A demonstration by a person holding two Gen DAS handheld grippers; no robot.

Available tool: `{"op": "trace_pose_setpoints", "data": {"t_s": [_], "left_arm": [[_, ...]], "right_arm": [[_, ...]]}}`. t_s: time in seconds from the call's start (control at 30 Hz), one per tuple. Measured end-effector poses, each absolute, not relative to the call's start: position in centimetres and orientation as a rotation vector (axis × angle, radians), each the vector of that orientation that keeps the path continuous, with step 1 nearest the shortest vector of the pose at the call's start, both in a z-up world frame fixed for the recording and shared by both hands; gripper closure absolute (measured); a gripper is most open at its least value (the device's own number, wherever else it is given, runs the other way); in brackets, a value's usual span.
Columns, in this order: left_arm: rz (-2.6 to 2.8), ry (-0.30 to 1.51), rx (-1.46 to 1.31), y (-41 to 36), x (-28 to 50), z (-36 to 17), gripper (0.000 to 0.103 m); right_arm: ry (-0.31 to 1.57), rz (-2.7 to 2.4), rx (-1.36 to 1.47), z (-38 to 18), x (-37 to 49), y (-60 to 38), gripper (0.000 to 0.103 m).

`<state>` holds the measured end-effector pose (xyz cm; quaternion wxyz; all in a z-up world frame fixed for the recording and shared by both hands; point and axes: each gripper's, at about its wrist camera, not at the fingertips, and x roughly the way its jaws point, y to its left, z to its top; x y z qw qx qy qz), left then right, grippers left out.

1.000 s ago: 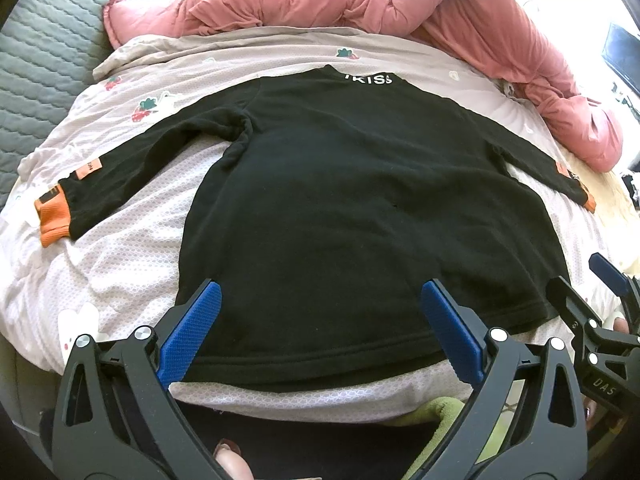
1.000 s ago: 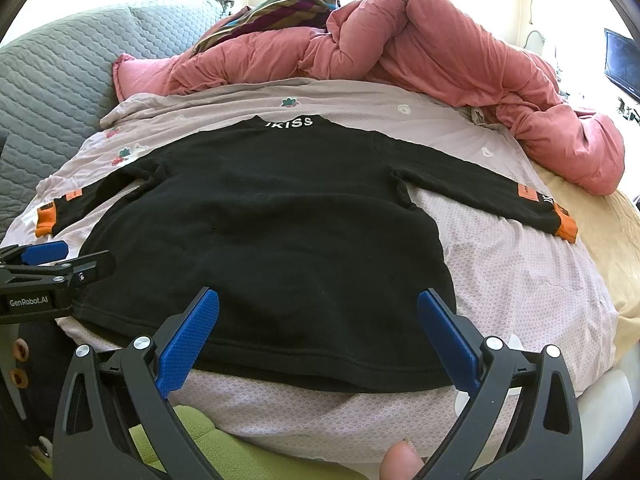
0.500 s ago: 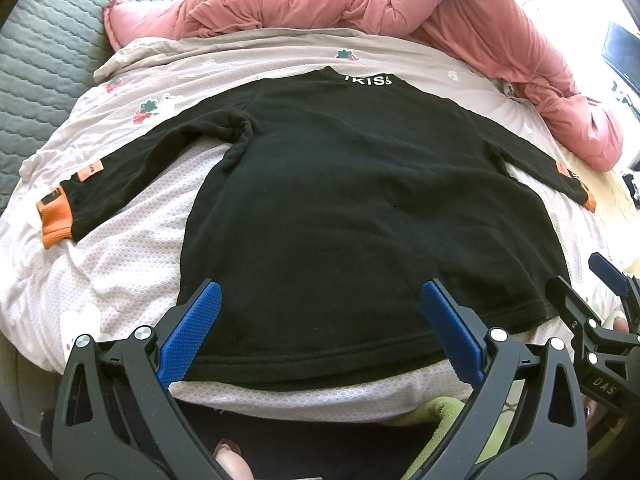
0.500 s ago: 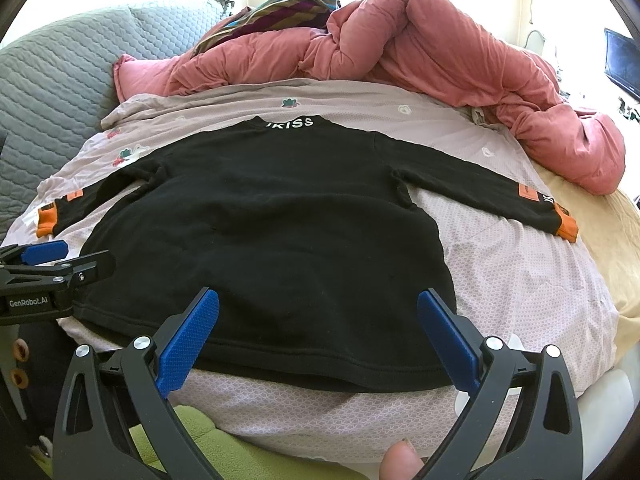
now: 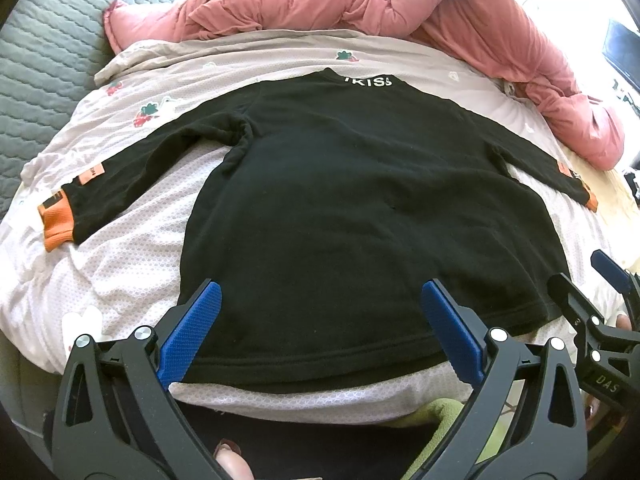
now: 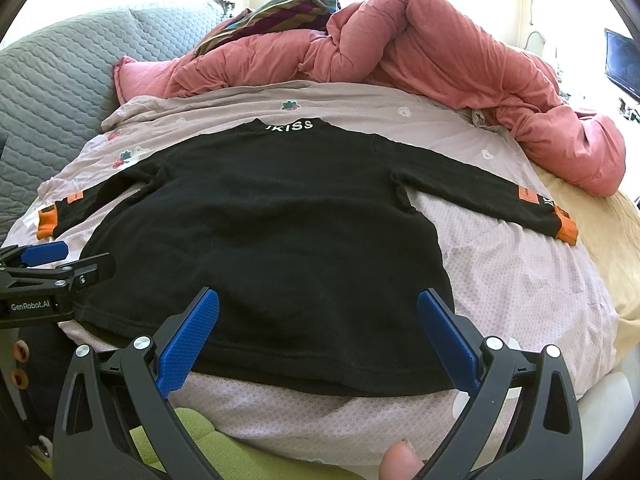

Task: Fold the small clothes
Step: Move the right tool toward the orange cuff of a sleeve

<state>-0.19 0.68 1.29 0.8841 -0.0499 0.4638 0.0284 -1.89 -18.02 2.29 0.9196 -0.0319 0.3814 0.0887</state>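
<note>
Sweater [image 5: 360,208] lies flat, spread on the bed [image 5: 120,264], sleeves out, hem nearest me. Left gripper [image 5: 318,330] and right gripper [image 6: 316,332] both have fingers spread wide, holding nothing, poised over the hem. Looks like soft, limp knit, light, will drape. I'd pinch the hem corners or a cuff [image 5: 56,228].

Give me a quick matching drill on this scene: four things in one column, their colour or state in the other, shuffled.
Things:
1. shirt
2. cuffs
3. duvet
4. left gripper

States:
A. bunched up at the far side of the bed
B. open, over the hem
C. spread flat, sleeves out
D. orange

Pairs: 1-C, 2-D, 3-A, 4-B
</note>
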Motion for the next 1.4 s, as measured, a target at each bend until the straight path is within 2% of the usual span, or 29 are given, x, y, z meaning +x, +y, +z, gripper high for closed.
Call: {"op": "trace_pose_setpoints", "data": {"t_s": [0.83, 1.4], "left_arm": [[0.027, 0.998, -0.059, -2.7, 3.3, -0.1, 0.009], [0.006, 0.996, -0.069, -5.4, 8.5, 0.9, 0.009]], "right_arm": [[0.801, 0.107, 0.002, 0.8, 1.9, -22.9, 0.004], [0.795, 0.016, 0.082, 0.9, 6.5, -28.8, 0.004]]}}
